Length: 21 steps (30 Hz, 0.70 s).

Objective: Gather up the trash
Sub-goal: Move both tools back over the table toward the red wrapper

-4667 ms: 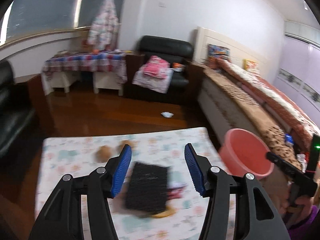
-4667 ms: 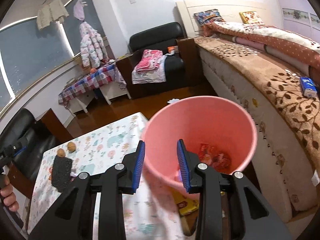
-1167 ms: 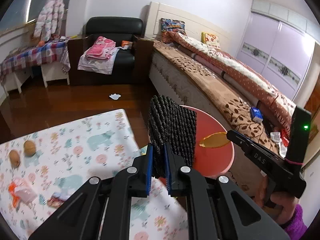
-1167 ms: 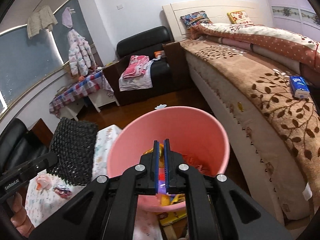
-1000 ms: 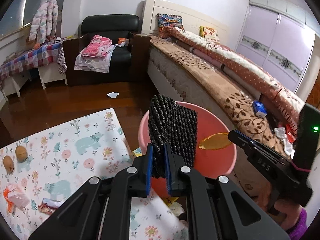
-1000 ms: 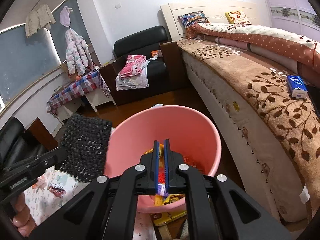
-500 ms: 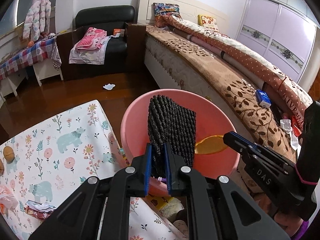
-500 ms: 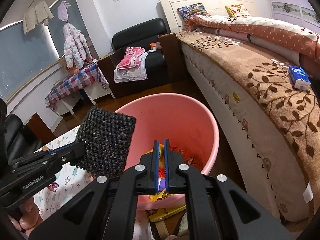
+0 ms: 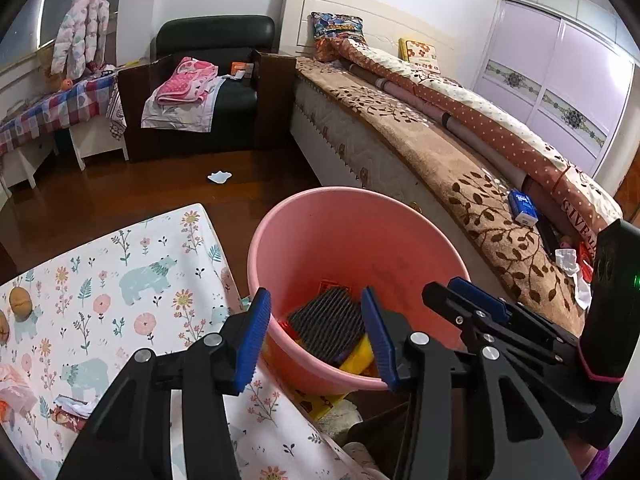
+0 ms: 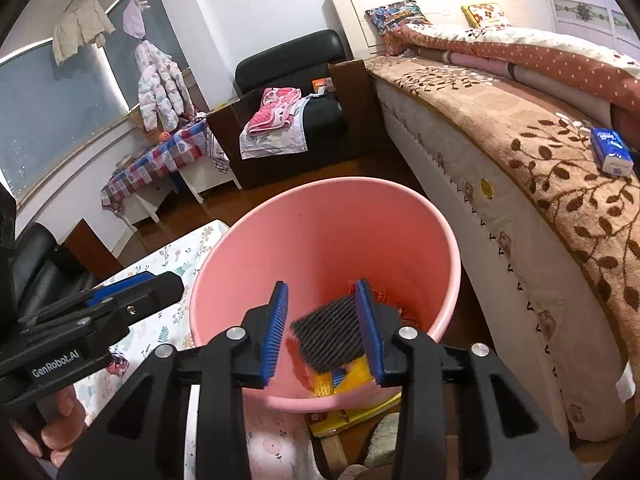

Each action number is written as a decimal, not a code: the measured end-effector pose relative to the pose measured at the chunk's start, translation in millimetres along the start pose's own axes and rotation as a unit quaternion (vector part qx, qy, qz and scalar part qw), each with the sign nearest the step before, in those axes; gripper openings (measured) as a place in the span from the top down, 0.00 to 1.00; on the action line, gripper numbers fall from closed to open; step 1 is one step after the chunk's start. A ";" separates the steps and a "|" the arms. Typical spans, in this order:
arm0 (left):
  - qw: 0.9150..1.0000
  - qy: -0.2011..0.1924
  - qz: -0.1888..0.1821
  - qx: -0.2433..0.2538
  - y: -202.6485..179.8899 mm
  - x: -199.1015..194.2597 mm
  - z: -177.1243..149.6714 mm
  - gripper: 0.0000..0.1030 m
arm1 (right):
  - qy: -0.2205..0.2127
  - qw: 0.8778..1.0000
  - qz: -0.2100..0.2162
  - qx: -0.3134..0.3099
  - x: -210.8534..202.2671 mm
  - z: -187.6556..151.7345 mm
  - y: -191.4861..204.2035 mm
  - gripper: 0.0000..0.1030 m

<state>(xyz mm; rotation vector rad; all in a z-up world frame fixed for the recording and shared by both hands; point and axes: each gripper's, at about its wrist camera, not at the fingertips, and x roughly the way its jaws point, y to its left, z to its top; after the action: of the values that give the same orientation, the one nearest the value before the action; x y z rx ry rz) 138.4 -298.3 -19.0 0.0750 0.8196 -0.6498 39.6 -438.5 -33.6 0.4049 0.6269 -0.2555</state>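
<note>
A pink bucket (image 9: pixel 280 220) stands beside the table; it also shows in the right wrist view (image 10: pixel 400 232). A black ribbed pad (image 9: pixel 328 322) lies inside it on yellow and red wrappers, also seen in the right wrist view (image 10: pixel 330 334). My left gripper (image 9: pixel 316 334) is open and empty, straddling the bucket's near rim. My right gripper (image 10: pixel 322 330) is open and empty above the bucket's near side. On the floral tablecloth (image 9: pixel 140 280) lie two brown nuts (image 9: pixel 20 300) and crumpled wrappers (image 9: pixel 16 388) at the left.
A bed with a brown leaf blanket (image 9: pixel 460 168) runs along the right, with a blue tissue pack (image 9: pixel 522 208) on it. A black armchair with pink clothes (image 9: pixel 192 84) stands at the back. A white scrap (image 9: pixel 219 176) lies on the wooden floor.
My left gripper opened and the black pad dropped into the bucket. My right gripper, shut before, has opened too.
</note>
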 end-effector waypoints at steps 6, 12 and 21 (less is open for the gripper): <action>1.000 -0.008 0.003 0.002 -1.5 -14.5 -2.7 0.47 | -0.004 1.000 0.005 0.003 -11.3 -4.0 5.4 0.65; 1.000 -0.020 0.004 0.003 3.0 -36.1 -8.4 0.47 | -0.003 1.000 0.014 -0.003 -22.1 -9.3 17.4 0.65; 0.999 -0.032 0.016 -0.004 24.4 -68.9 -25.2 0.47 | 0.001 0.999 0.039 -0.015 -35.7 -30.5 50.6 0.63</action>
<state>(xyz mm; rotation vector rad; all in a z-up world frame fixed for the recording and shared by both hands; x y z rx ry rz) 101.2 -235.9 7.4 0.0597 0.7568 -0.6151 13.7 -376.1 -19.6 0.4000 0.6148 -0.1706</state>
